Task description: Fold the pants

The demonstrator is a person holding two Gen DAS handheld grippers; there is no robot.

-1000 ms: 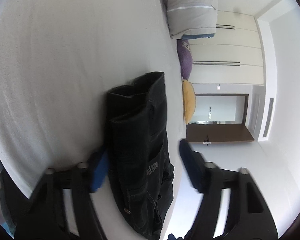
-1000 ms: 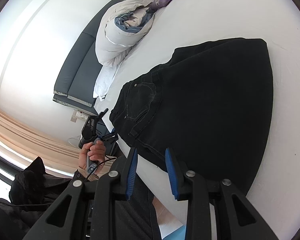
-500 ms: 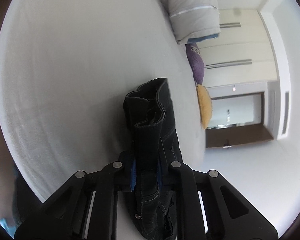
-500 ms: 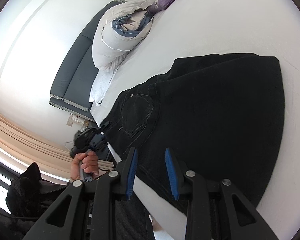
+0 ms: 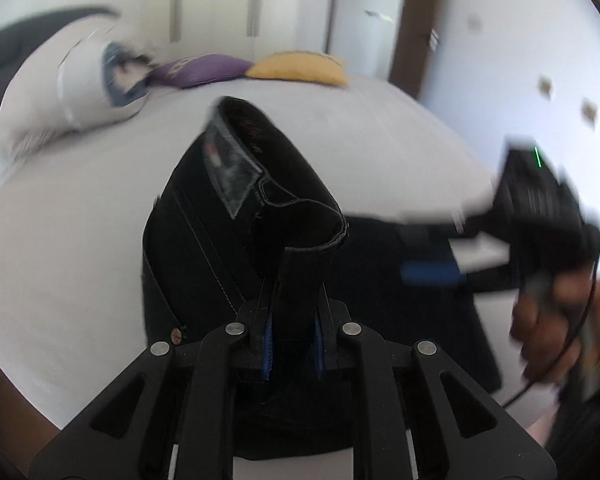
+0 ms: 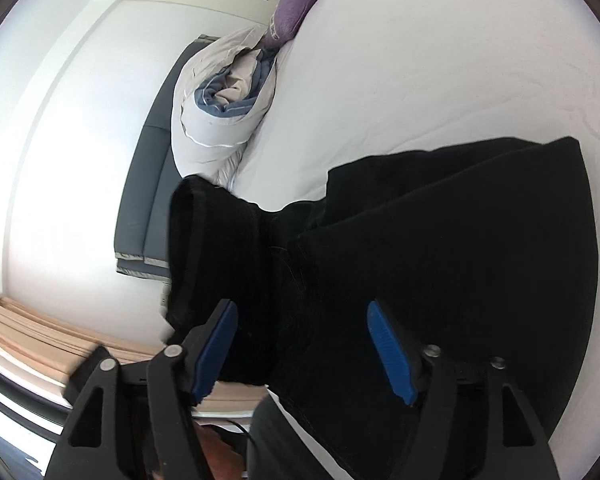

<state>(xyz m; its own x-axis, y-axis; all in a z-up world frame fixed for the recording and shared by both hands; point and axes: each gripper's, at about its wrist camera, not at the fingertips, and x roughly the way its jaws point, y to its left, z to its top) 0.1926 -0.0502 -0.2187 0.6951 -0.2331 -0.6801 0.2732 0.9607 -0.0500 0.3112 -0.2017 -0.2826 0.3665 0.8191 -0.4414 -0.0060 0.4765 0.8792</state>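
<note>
The black pants (image 5: 228, 240) rise in a fold from the white bed (image 5: 60, 220), with the inner label showing. My left gripper (image 5: 292, 344) is shut on their thick edge and holds it above the mattress. In the right wrist view the rest of the pants (image 6: 460, 240) lies flat on the bed (image 6: 420, 60), and the lifted part stands at the left. My right gripper (image 6: 304, 352) hovers over that cloth with its jaws opening; the blue pads (image 6: 392, 356) stand wide apart and press on nothing. The left wrist view shows the right gripper (image 5: 424, 254) blurred, in a hand (image 5: 556, 320).
A rolled grey duvet (image 5: 60, 80) (image 6: 220, 120) lies at the head of the bed, with a purple cushion (image 5: 204, 70) (image 6: 292, 12) and a yellow cushion (image 5: 300, 66) beside it. A dark grey headboard (image 6: 148, 184) stands behind. White wardrobe doors and a brown door frame line the far wall.
The left gripper closed on the end of the pants, then rolled and lifted it off the bed. The right gripper's jaws went from narrow to wide and moved in over the pants.
</note>
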